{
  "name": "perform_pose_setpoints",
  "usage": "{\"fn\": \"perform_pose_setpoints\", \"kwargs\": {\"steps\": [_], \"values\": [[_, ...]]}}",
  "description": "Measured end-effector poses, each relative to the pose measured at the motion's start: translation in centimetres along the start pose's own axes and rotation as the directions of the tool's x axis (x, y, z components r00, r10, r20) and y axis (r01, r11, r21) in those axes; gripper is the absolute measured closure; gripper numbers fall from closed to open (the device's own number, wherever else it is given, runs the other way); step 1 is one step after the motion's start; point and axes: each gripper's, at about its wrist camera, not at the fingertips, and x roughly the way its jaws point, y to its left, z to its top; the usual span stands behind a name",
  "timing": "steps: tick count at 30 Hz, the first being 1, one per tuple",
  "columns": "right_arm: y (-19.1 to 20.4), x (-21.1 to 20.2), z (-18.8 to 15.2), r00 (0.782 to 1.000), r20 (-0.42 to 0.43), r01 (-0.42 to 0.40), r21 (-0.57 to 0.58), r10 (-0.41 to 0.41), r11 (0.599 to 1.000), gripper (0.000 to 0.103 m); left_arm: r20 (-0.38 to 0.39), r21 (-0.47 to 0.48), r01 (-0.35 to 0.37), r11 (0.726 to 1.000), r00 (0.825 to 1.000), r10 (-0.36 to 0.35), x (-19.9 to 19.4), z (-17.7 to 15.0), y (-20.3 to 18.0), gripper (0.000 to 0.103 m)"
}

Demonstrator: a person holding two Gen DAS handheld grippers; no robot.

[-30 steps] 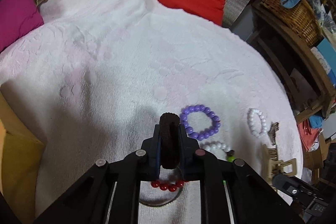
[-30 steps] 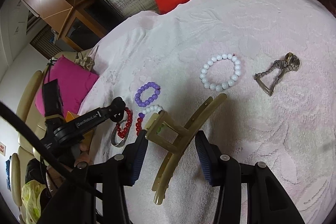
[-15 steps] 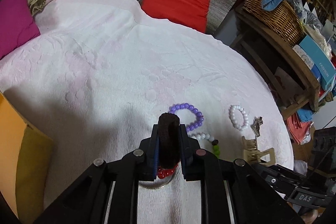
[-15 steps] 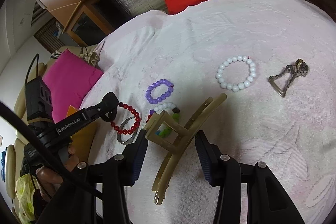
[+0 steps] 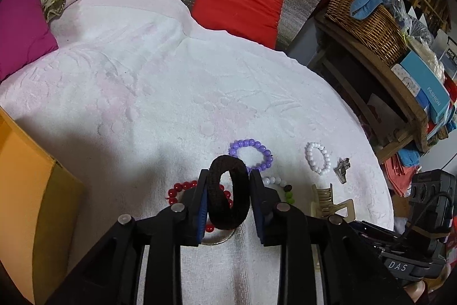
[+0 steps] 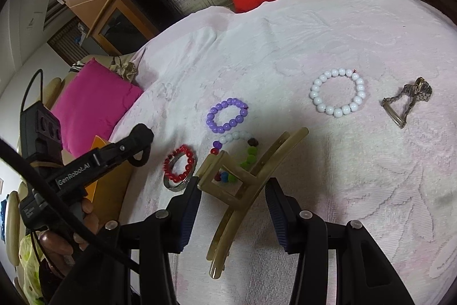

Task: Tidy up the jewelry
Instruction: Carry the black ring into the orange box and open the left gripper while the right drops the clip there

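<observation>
The left claw has just been opening: its blue-padded jaws, a second ago pinched tight on a flattened dark brown hair tie, now stand wider, and the tie has sprung into an open loop between them, its sides still touching both pads. Beyond it lies the purple bead bracelet, the landmark for the rest. The red bead bracelet, earlier mostly hidden under the claw, now shows to the left of and nearer than the purple one, resting on a metal bangle. A mixed-colour bead bracelet lies just on the near side of the purple one; the white bead bracelet sits to its right, apart, and a metal watch farther right again. All rest on a pale pink towel.

The right claw looks the same as before: jaws partly apart with an olive hair clip between them; whether both pads press it I cannot tell.

Readable writing: "GenRobot.AI" on the left claw's arm, "DAS" on the right device, "FASHION" on a blue box on the shelf far right of the purple bracelet.
</observation>
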Motion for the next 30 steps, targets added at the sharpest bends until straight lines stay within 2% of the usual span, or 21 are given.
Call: {"fn": "perform_pose_setpoints", "kwargs": {"steps": [7,13,20,22,27,30], "values": [[0.3,0.1,0.0,1.000,-0.001,-0.004,0.002,0.004,1.000,0.053,0.053,-0.019,-0.041,0.999,0.998,0.042,-1.3,0.2,0.5,0.075],[1.8,0.2,-0.2,1.000,0.001,-0.027,-0.023,0.027,0.999,0.053,0.108,-0.047,-0.080,0.996,0.991,0.085,-3.9,-0.1,1.5,0.077],[4.6,0.6,-0.9,0.997,0.005,-0.076,-0.063,0.076,0.995,0.053,0.180,-0.107,-0.149,0.983,0.969,0.166,-8.6,-1.2,3.4,0.077],[5.6,0.6,-1.2,0.995,0.011,-0.093,-0.083,0.095,0.992,0.053,0.200,-0.131,-0.180,0.975,0.958,0.204,-10.0,-1.6,4.1,0.077],[8.8,0.3,-1.6,0.983,0.026,-0.176,-0.134,0.181,0.975,0.053,0.214,-0.213,-0.301,0.930,0.914,0.345,-13.2,-2.7,7.2,0.077],[11.3,0.3,-1.4,0.969,0.041,-0.234,-0.167,0.243,0.958,0.053,0.165,-0.280,-0.412,0.867,0.869,0.467,-14.4,-3.9,10.0,0.077]]}}
